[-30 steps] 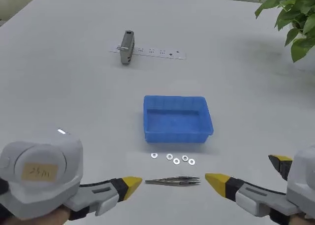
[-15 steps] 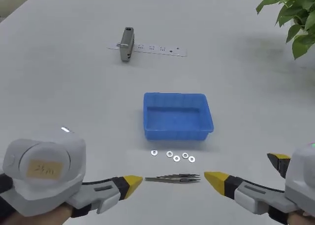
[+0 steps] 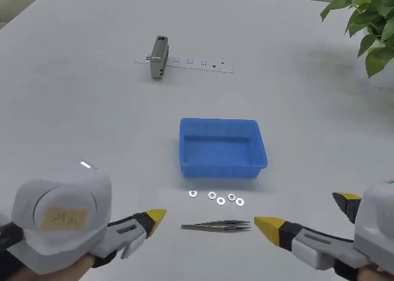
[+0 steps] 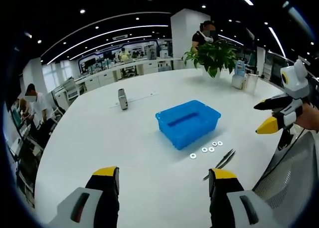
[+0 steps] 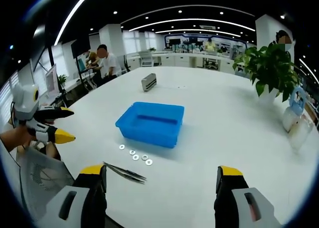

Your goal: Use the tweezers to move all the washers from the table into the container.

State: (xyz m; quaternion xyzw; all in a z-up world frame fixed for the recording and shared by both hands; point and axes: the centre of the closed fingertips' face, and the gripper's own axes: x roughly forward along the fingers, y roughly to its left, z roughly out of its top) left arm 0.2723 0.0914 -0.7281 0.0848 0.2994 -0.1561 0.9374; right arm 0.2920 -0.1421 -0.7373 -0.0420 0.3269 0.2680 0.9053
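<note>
Several small metal washers (image 3: 215,198) lie in a row on the white table, just in front of the blue container (image 3: 221,147). The tweezers (image 3: 215,225) lie flat nearer to me, below the washers. My left gripper (image 4: 162,175) is open and holds nothing. Its yellow fingertip (image 3: 155,216) sits to the left of the tweezers, apart from them. My right gripper (image 3: 305,210) is open too, to the right of the tweezers, not touching them. In the right gripper view the tweezers (image 5: 124,172) lie ahead left, beyond the jaws.
A white power strip (image 3: 191,64) with a grey adapter (image 3: 159,58) lies at the far side of the table. A potted plant (image 3: 366,23) stands at the far right. People sit at desks in the background.
My left gripper has drawn a little to the left, away from the tweezers' end. The right gripper has barely moved. Tweezers, washers and container lie as before.
</note>
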